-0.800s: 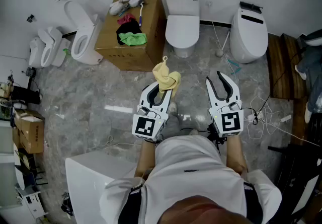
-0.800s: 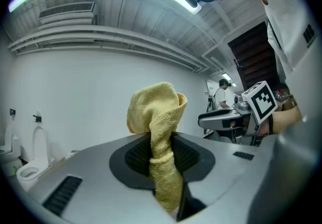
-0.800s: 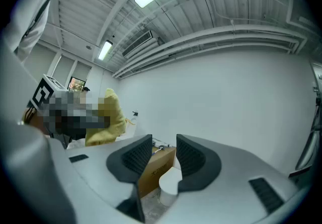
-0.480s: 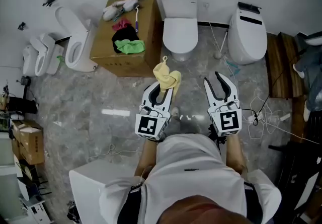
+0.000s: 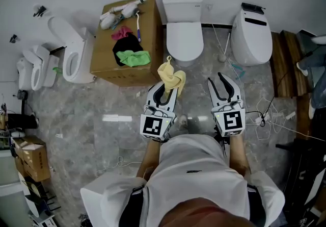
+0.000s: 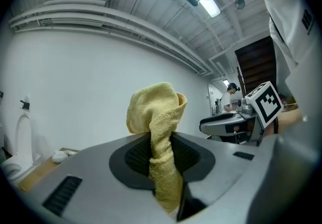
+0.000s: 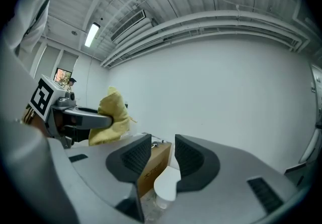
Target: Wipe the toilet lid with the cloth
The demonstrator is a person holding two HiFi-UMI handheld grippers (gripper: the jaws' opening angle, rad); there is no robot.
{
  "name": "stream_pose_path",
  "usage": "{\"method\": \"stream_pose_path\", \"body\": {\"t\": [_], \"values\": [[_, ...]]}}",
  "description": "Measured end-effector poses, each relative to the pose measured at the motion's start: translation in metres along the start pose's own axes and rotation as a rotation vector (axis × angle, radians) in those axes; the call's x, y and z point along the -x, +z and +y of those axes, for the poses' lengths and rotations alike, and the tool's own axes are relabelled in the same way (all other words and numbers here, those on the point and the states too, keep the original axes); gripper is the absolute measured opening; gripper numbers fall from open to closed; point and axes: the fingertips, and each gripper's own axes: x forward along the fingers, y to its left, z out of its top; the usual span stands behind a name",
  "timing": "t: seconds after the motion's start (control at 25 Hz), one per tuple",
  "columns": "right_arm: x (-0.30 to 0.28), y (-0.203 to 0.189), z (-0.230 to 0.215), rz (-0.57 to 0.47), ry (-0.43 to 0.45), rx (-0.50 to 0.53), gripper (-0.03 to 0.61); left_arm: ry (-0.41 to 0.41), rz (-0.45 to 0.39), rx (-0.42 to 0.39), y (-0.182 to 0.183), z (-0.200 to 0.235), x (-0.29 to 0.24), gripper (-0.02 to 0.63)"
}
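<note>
Left gripper [image 5: 165, 91] tips are buried under the cloth [image 5: 171, 77] in head view; its own view shows the jaws clamped on it. Cloth: yellow terry, bunched, top lobe folded over, held in the air short of the closed white toilet lid [image 5: 184, 37]. Right gripper [image 5: 224, 84] jaws apart, empty; only a sliver of the lid shows beyond them.

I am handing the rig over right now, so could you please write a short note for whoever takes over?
Left claw: shut on the yellow cloth, which sticks up out of it.
Right claw: open, nothing between its jaws.
Toilet lid: closed, straight ahead by the wall, beside the cardboard box.
Done: the cloth is in hand.
Left: carry the cloth to the lid and wipe it; it is not touching the lid yet.
</note>
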Motion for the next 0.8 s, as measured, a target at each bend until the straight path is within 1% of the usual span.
{"method": "stream_pose_path", "body": {"t": [0.32, 0.8], "values": [[-0.042, 0.003, -0.001, 0.020, -0.038, 0.012, 0.155, -0.025, -0.009, 0.013, -0.004, 0.044, -0.030, 0.101], [-0.103, 0.000, -0.031, 0.023, -0.037, 0.009, 0.155, -0.028, -0.001, 0.009, -0.012, 0.080, -0.085, 0.101]]}}
